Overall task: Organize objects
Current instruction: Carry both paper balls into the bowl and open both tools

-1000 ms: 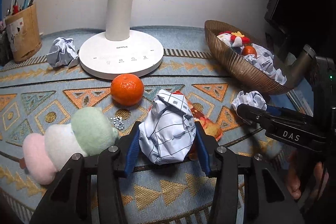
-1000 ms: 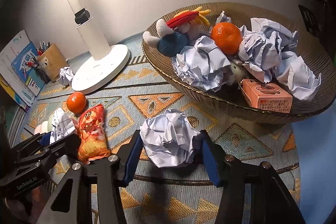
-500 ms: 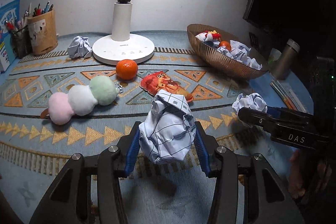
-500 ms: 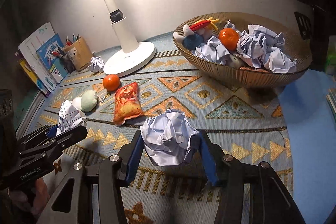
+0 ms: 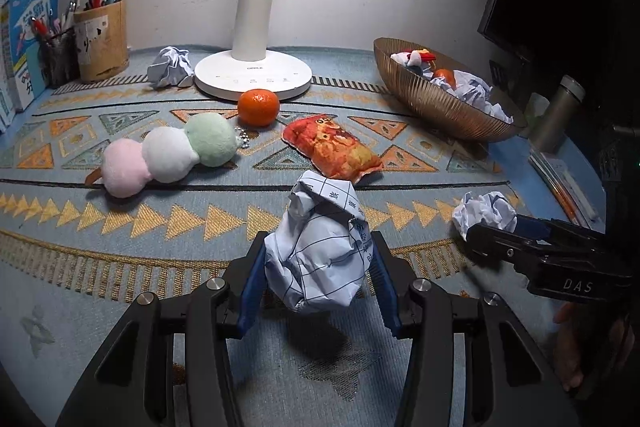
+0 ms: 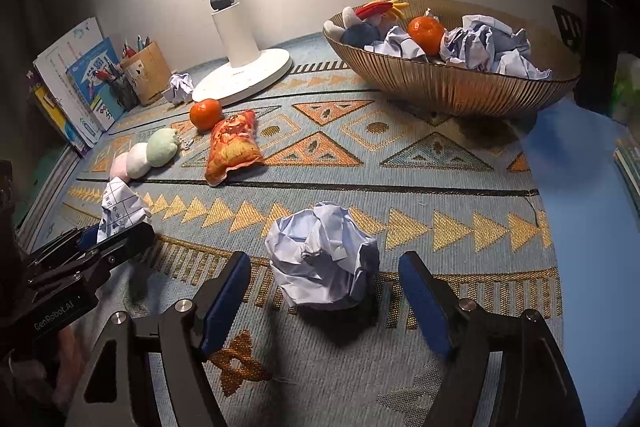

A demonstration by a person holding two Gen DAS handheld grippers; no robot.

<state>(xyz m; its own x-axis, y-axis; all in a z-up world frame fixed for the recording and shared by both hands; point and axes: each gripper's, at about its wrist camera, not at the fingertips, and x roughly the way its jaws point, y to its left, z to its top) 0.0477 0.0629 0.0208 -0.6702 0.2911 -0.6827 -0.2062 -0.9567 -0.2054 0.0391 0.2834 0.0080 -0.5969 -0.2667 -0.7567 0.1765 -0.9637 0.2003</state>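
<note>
My left gripper is shut on a crumpled gridded paper ball and holds it above the rug near the front edge; it also shows in the right wrist view. My right gripper is open, its blue pads apart from a plain crumpled paper ball that rests on the rug between them. In the left wrist view that ball shows at the right gripper's tip. The gold ribbed bowl at back right holds paper balls, an orange and a plush toy.
On the patterned rug lie an orange, a three-ball plush, a snack bag and another paper ball. A white lamp, a pen holder and books stand at the back. A flask stands right.
Both grippers have pulled back from the bowl toward the rug's front edge. My right gripper has opened and let its paper ball down on the rug. The left still holds its ball.
</note>
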